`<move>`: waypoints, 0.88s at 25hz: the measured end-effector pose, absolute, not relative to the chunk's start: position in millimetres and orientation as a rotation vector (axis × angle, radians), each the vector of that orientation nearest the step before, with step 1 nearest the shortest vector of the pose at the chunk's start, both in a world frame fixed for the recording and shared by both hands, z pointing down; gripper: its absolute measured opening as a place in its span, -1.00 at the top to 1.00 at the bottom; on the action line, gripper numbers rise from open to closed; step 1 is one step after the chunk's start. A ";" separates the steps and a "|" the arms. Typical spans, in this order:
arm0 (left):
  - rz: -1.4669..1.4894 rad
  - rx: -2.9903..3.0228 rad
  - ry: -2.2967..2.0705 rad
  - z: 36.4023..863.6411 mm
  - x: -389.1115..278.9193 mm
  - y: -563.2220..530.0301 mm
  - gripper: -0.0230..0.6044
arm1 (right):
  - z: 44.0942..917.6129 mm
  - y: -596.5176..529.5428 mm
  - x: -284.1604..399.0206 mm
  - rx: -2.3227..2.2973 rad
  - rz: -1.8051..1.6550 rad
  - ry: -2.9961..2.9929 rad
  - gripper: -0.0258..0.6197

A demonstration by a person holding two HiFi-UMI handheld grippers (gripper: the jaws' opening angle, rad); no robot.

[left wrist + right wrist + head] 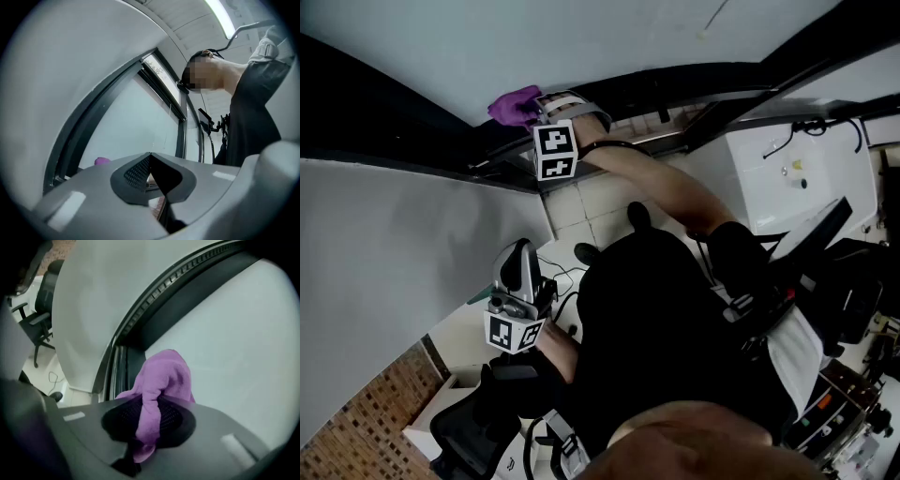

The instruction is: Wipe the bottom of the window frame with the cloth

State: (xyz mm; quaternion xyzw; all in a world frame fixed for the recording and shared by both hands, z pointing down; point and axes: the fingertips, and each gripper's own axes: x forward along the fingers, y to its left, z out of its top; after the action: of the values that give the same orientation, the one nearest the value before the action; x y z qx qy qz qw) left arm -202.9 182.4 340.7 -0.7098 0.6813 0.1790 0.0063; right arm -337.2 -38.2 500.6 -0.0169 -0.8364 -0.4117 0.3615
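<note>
A purple cloth [516, 105] is pinched in my right gripper [531, 112], which is held up against the dark window frame [403, 122] below the pale glass. In the right gripper view the cloth [164, 376] bunches out of the shut jaws [147, 427] and touches the glass next to the frame's dark rail [187, 291]. My left gripper [518, 255] hangs low by the person's body, away from the window. Its jaws [152, 176] are shut with nothing between them. It looks along the frame [93, 117], with the cloth [102, 161] small in the distance.
A grey wall panel [394, 253] lies below the frame. A black office chair [469, 427] stands on the floor at lower left, near brick-pattern flooring [356, 422]. A white unit [797, 178] with cables is at the right. The person's dark torso [666, 337] fills the middle.
</note>
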 end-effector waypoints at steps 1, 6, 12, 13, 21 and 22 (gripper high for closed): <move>0.554 -2.243 2.114 340.0 -198.4 176.5 0.92 | 501.5 -55.8 -320.5 -0.006 -1.095 -2.094 0.74; 0.540 -2.343 2.025 337.0 -174.5 143.9 0.92 | 503.9 -135.7 -242.1 0.127 -1.259 -1.738 0.74; 0.529 -2.318 2.039 334.4 -162.9 138.7 0.92 | 506.4 -142.9 -213.8 0.012 -1.227 -1.553 0.72; 0.536 -2.310 2.049 336.2 -165.0 142.7 0.92 | 500.6 -127.5 -216.4 -0.047 -1.129 -1.666 0.72; 0.589 -2.147 2.178 341.9 -199.0 199.8 0.92 | 459.3 28.4 -397.1 -0.337 -0.751 -2.387 0.72; 0.588 -2.126 2.188 340.7 -203.5 206.1 0.92 | 474.1 35.1 -415.6 -0.330 -0.819 -2.343 0.72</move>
State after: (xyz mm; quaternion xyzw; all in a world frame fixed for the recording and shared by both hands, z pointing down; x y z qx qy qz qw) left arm -203.5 206.1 340.7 -0.6842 0.7042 0.1891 0.0173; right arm -415.6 35.1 474.1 -0.1253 -0.8886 -0.3105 0.3135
